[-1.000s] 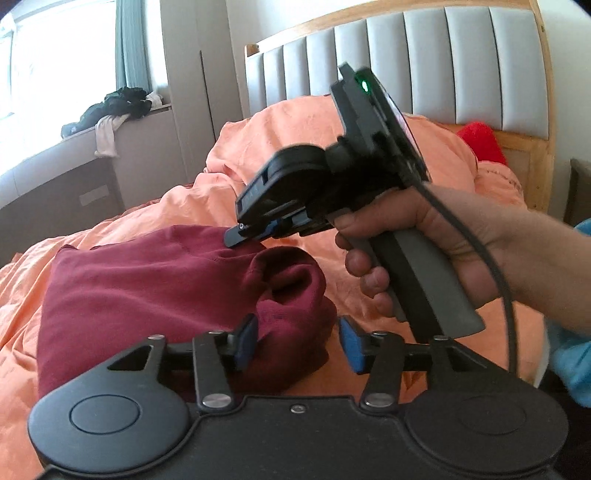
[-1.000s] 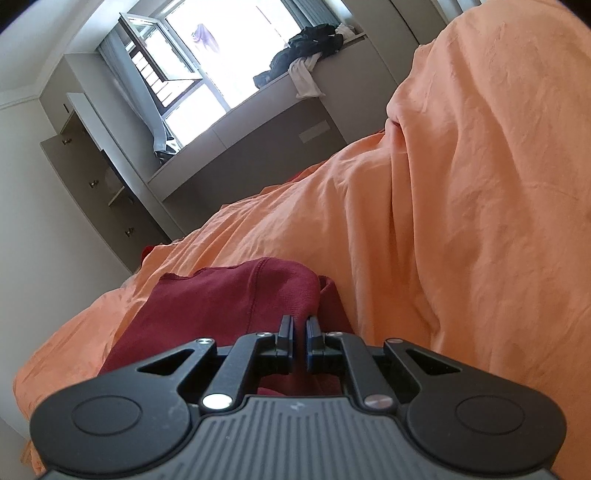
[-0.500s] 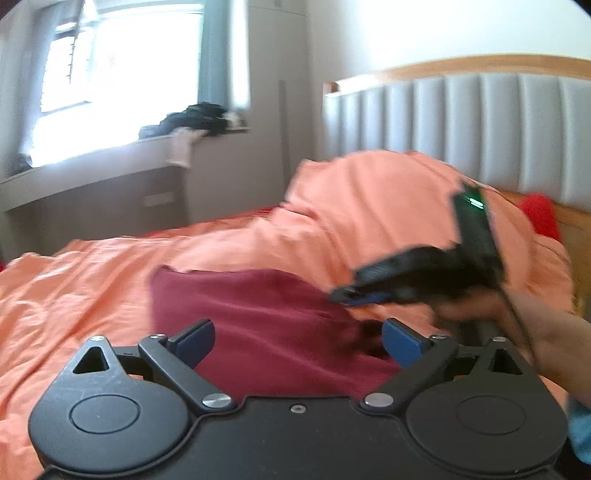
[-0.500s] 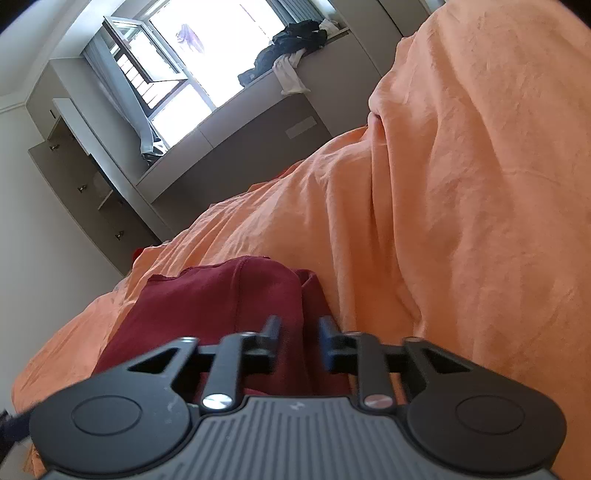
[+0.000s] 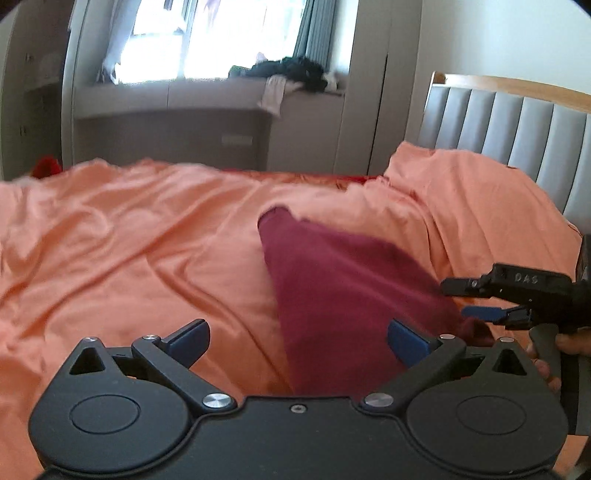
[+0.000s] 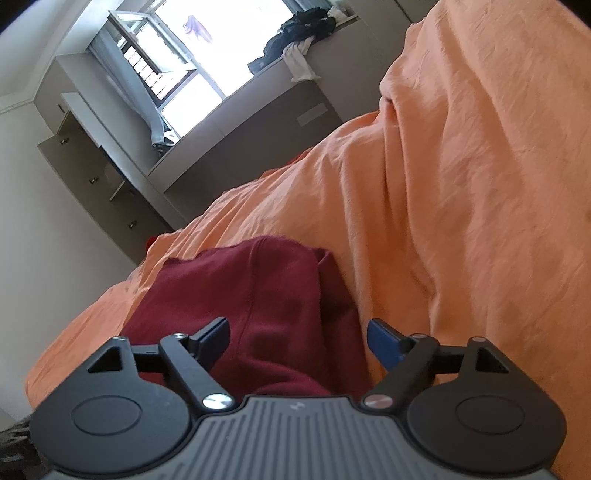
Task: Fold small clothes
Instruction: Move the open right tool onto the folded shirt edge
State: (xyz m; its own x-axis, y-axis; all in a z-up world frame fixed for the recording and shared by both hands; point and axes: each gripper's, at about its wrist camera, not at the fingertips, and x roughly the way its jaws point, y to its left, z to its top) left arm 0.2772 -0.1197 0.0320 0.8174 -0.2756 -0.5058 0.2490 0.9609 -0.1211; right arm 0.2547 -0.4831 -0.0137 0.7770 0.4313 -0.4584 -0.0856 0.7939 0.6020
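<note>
Garments: one maroon garment is lying folded on the orange bedsheet, near the middle of the bed, its near edge running under both grippers.
Grippers: two are showing, each with two blue-padded fingers.
Left gripper: it is pointing slightly downward over the near edge of the maroon garment; its jaws are spreading wide, with cloth lying below the gap and neither pad pressing on it.
Right gripper: it is tilting downward over the garment's bunched right end; its jaws are opening, with the cloth lying between and below the pads and untouched by them.
Right gripper seen from the left wrist view: it is coming in from the right edge, level with the garment's near right corner, and a hand is wrapping its grey handle.
Surroundings: a grey padded headboard is standing at the far right, with a mound of orange bedding in front of it.
Far side: one pile of dark clothes is sitting on the window ledge.
Obstructions: each gripper's black body is hiding the garment's nearest edge.
</note>
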